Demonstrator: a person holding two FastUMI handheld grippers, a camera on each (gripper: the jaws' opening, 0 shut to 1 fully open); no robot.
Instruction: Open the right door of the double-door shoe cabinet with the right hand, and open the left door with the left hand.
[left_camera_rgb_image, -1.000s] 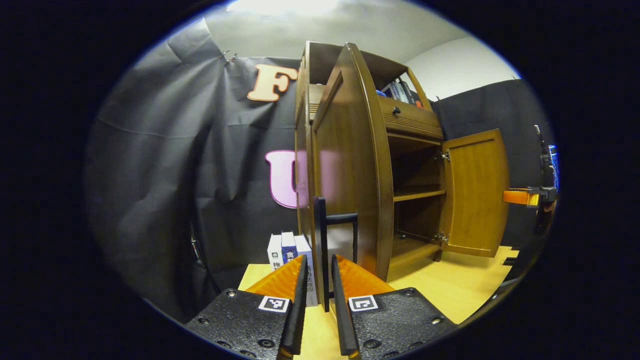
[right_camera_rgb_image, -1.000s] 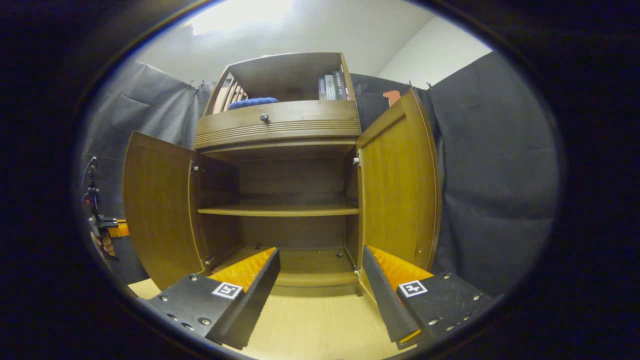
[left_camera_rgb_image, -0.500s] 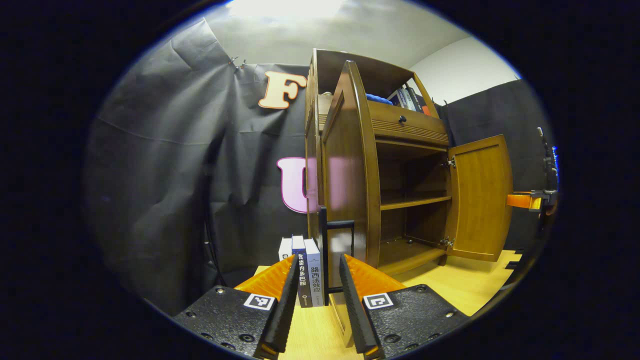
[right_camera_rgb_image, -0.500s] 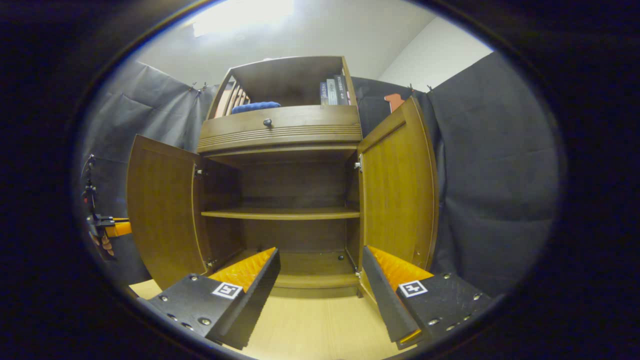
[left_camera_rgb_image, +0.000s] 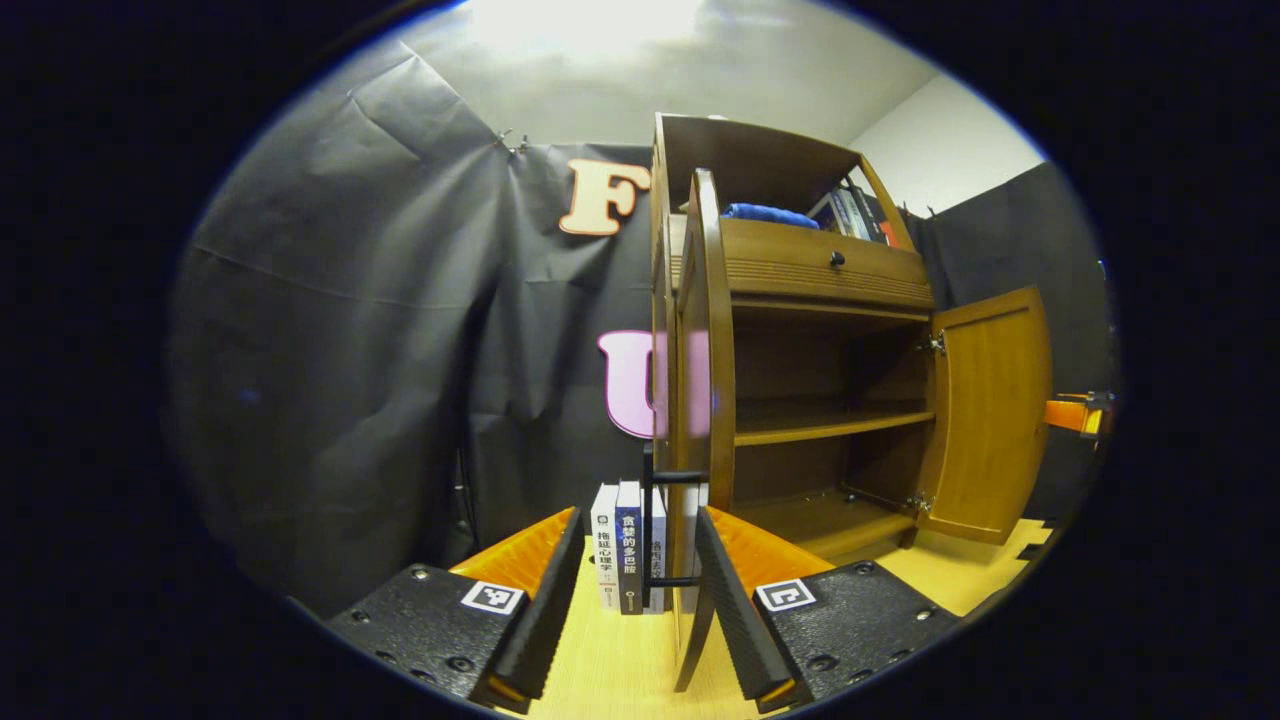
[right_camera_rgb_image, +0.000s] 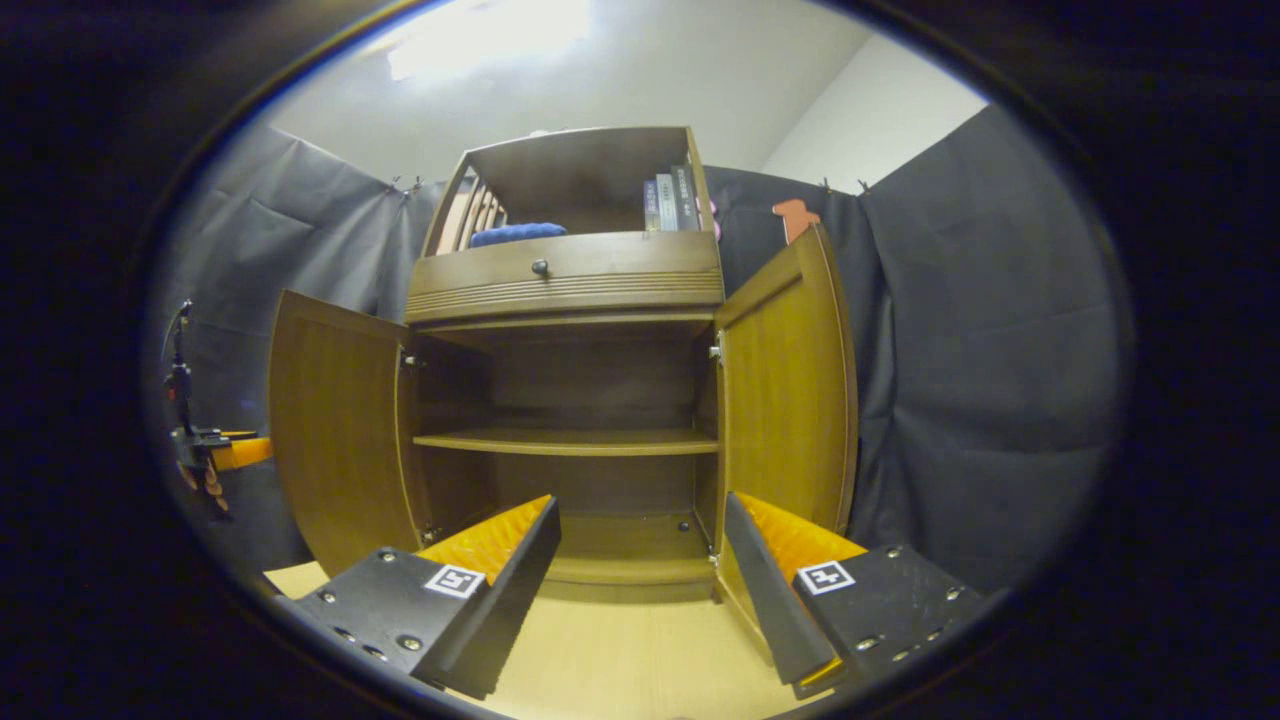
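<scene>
Left gripper view: my left gripper (left_camera_rgb_image: 632, 560) stands released, its two fingers spread with a clear gap. The left door (left_camera_rgb_image: 700, 400) of the shoe cabinet (left_camera_rgb_image: 810, 270) is swung out and seen nearly edge-on, directly ahead. Its dark handle (left_camera_rgb_image: 665, 530) sits in the gap between my fingers; I cannot tell whether either finger touches it. A row of upright books (left_camera_rgb_image: 625, 545) stands on the wooden floor (left_camera_rgb_image: 620, 670) just beyond the handle, beside the cabinet's side. The right door (left_camera_rgb_image: 990, 410) is open on the far side, and the other gripper shows past its edge.

Right gripper view: my right gripper (right_camera_rgb_image: 640, 545) is released, fingers wide apart and gripping nothing. I face the shoe cabinet (right_camera_rgb_image: 570, 285) squarely. Both doors stand open: left door (right_camera_rgb_image: 335, 430), right door (right_camera_rgb_image: 790, 400). The inner shelf (right_camera_rgb_image: 565, 442) is exposed between them. A drawer with a small knob (right_camera_rgb_image: 540, 267) sits above the opening. Books (right_camera_rgb_image: 670, 200) and a blue item (right_camera_rgb_image: 515, 235) rest in the top compartment.
</scene>
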